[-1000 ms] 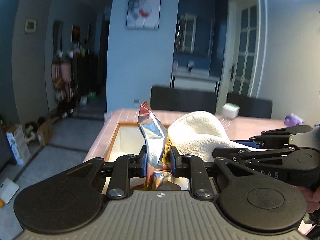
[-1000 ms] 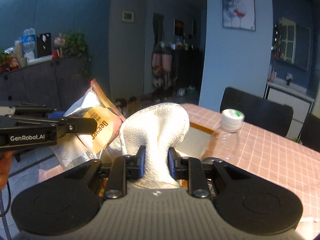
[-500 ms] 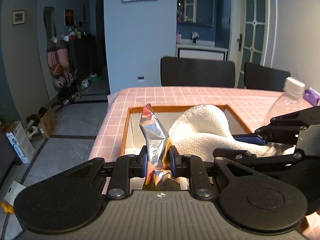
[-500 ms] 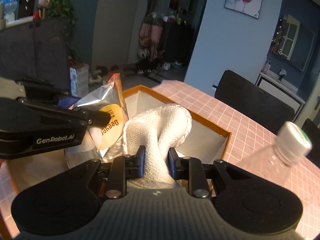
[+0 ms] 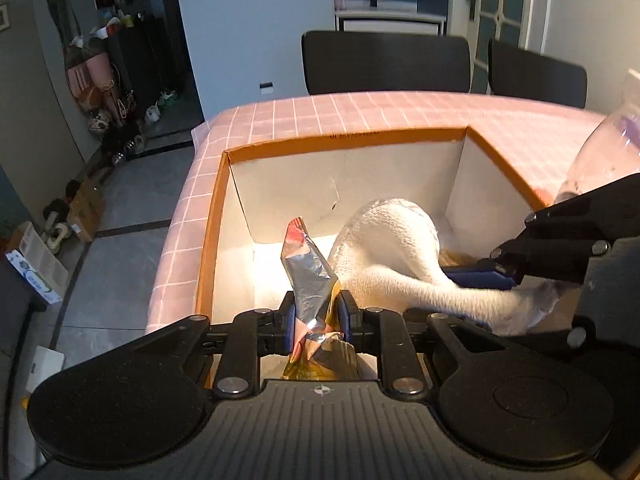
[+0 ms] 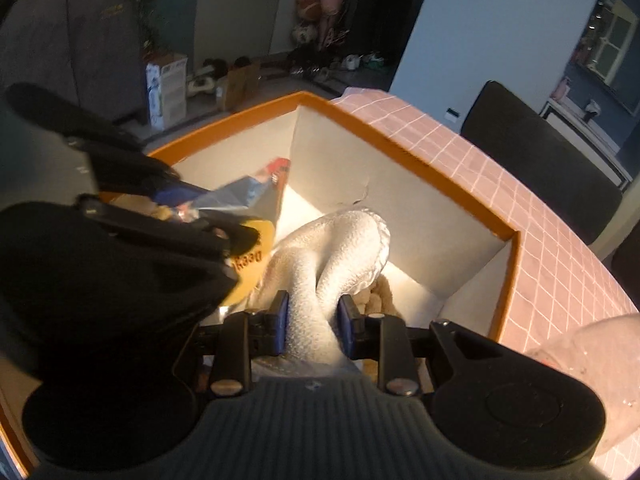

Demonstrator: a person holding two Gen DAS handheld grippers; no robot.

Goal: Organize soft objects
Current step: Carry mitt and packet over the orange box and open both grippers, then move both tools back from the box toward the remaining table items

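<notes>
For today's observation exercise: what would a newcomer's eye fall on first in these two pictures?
Probably the white towel, pinched in the right gripper and hanging into the orange-rimmed box on the pink checked table. Next, the crinkled foil snack bag, clamped in the left gripper beside the towel. A clear plastic bottle stands outside the box's right rim.
</notes>
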